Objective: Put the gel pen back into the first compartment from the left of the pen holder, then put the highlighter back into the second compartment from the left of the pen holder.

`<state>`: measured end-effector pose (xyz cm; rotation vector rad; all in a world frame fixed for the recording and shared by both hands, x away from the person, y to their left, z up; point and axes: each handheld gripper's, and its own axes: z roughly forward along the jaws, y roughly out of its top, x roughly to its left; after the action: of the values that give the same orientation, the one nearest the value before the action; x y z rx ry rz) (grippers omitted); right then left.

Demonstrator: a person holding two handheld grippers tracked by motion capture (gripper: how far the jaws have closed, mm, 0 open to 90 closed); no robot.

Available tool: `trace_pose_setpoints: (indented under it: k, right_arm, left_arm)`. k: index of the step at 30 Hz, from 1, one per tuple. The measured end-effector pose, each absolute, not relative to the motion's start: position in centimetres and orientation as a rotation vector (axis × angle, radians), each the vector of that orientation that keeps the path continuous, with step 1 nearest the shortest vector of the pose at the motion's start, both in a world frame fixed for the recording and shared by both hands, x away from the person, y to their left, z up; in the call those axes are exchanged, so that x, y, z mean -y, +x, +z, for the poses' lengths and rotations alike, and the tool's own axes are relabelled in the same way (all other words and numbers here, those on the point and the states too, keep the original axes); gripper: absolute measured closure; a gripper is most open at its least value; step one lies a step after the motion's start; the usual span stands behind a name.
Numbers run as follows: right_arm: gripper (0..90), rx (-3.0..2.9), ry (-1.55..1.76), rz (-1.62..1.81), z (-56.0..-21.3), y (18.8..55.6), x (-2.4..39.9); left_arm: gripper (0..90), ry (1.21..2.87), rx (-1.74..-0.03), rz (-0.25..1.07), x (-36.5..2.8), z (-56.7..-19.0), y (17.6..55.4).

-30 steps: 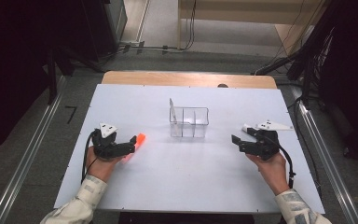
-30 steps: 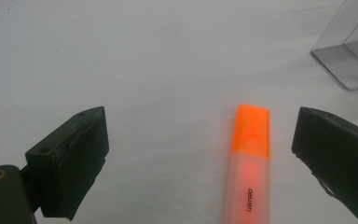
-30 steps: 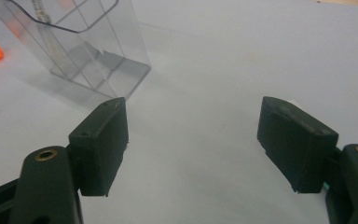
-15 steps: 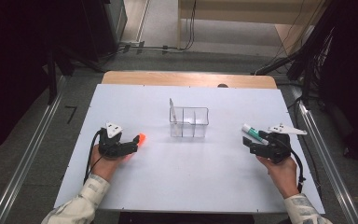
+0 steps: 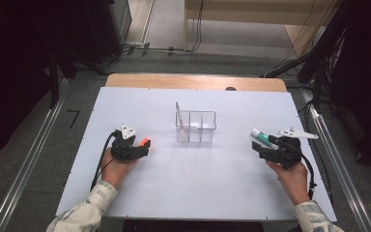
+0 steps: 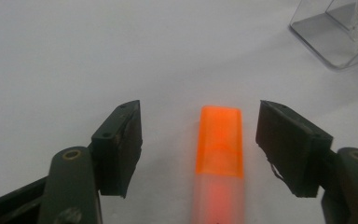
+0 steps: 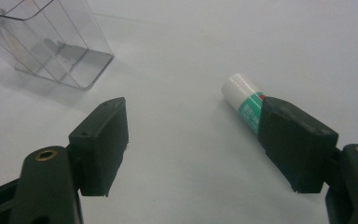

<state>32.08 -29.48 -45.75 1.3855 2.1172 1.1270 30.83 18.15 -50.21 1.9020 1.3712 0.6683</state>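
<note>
Your left hand-held gripper [image 6: 200, 144] is black with dull dark-green pads; between its jaws lies a marker [image 6: 219, 154] with a bright orange cap and a paler, frosted orange body. Your right hand-held gripper [image 7: 193, 149] is the same black and dark green. Beside its jaw lies a tube [image 7: 245, 100] with a white cap and a green label with a speck of red. The organiser [image 5: 196, 126] is clear and colourless. The table [image 5: 198, 193] is plain white with a light wooden far edge. Your sleeves [image 5: 84, 212] are pale with a faint mottled pattern.
</note>
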Motion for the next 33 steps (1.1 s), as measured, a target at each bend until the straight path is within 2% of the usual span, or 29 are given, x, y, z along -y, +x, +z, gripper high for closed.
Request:
trace_pose_setpoints:
  k: [3, 5, 22, 33]
  right_arm:
    - [23.4, -2.117, 1.388, 1.126, -45.74, 32.08, 29.52]
    - [23.4, -2.118, 1.393, 1.129, -45.76, 32.12, 29.56]
    - [23.5, -2.114, 1.404, 1.126, -45.75, 31.96, 29.75]
    - [23.5, -2.117, 1.399, 1.126, -45.76, 32.02, 29.64]
  left_arm:
    - [45.5, 1.928, -1.354, 0.647, -18.05, -50.38, 30.96]
    - [47.6, 1.939, -1.354, 0.645, -17.90, -50.44, 31.06]
    - [46.4, 1.934, -1.372, 0.641, -17.64, -50.33, 31.38]
    - [48.9, 1.936, -1.391, 0.626, -17.65, -50.45, 31.51]
